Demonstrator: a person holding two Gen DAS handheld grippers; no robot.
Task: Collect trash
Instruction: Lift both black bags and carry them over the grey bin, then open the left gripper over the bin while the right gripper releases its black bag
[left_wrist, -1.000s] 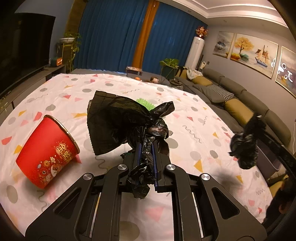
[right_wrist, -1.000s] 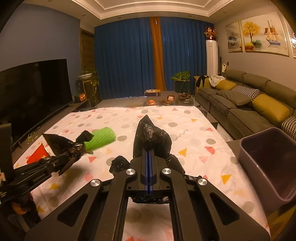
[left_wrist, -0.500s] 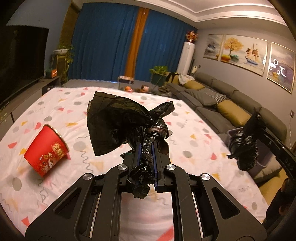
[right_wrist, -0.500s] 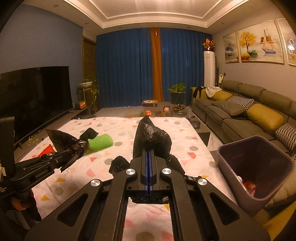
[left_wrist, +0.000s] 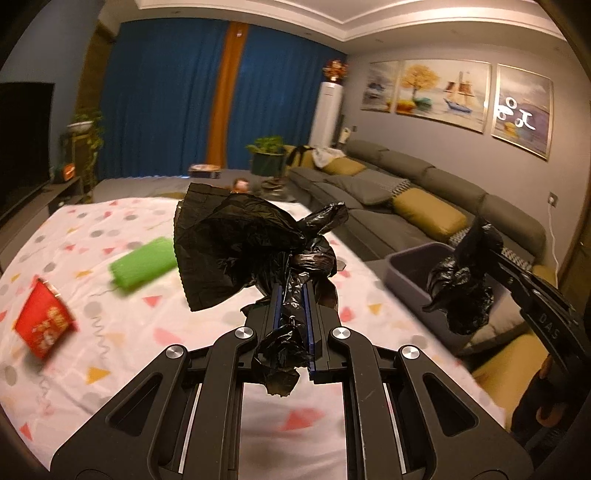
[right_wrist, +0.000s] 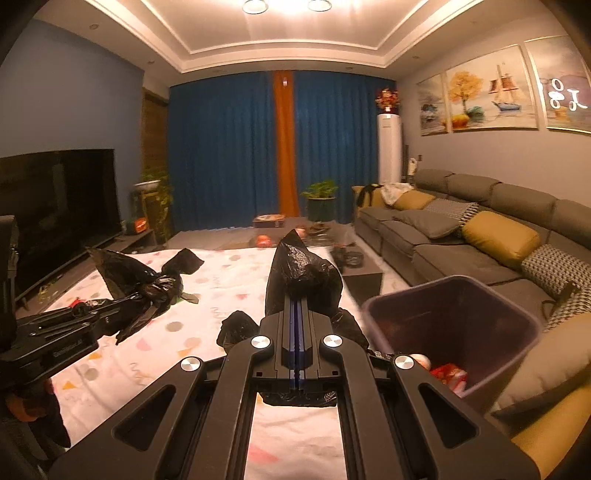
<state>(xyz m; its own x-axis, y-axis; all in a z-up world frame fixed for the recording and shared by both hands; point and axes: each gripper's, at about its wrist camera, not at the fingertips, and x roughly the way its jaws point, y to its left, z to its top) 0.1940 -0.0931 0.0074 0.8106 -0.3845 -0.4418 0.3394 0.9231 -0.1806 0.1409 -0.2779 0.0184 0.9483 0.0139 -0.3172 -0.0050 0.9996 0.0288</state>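
Motion-blurred tablecloth (left_wrist: 122, 332), bin (right_wrist: 450, 317) contents half-hidden

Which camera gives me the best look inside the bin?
The right wrist view: the bin is near and open toward the camera, with trash on its floor. The left wrist view shows only its rim, partly behind the right gripper's black bag.

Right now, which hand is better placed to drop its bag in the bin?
Right. The right tool, shut on its black bag, sits beside the bin. The left tool, also holding a bag, is farther out over the sheet.
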